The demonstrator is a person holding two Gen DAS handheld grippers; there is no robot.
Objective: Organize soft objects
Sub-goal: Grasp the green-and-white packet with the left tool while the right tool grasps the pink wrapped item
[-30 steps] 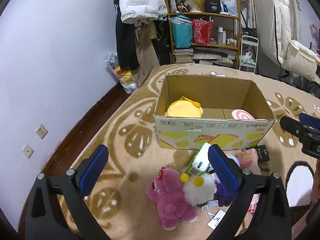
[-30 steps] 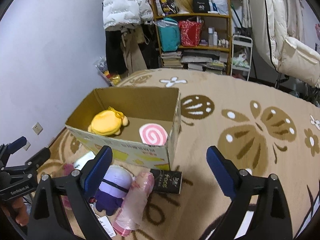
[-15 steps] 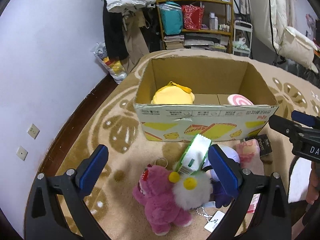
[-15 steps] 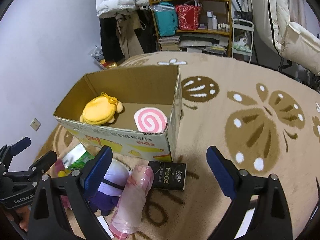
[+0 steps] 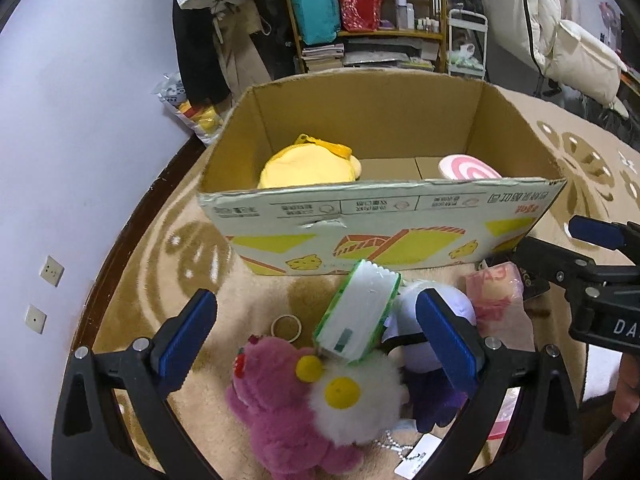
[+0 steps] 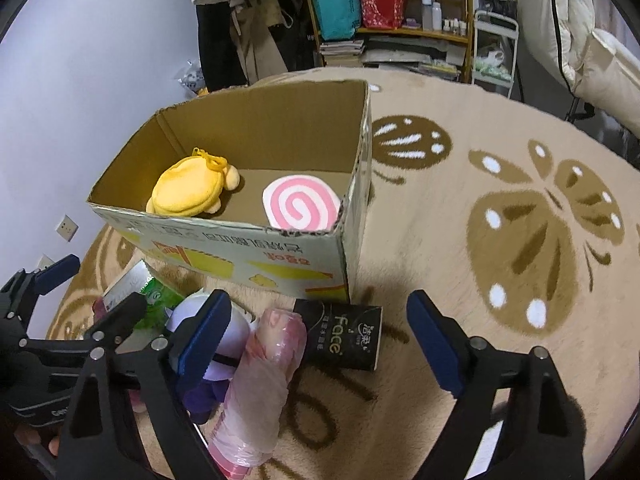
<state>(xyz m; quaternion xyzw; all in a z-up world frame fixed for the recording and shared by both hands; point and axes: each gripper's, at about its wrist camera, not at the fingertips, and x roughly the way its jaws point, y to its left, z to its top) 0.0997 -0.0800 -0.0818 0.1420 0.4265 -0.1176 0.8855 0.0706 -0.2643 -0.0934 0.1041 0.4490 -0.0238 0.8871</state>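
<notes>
Left wrist view: the left gripper [image 5: 316, 336] hangs with fingers spread wide above a pink plush [image 5: 280, 404] and a white fluffy toy [image 5: 356, 400] lying on the rug [image 5: 132, 280] in front of the cardboard box [image 5: 380, 232]. Right of them, the right gripper [image 6: 318, 340] is likewise released, near a pink plastic roll [image 6: 260, 384]. A yellow plush [image 6: 188, 192] and a pink swirl cushion [image 6: 300, 208] sit inside the cardboard box.

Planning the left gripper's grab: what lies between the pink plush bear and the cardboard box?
In the left wrist view: a green-and-white tissue pack and a tape ring on carpet.
</notes>
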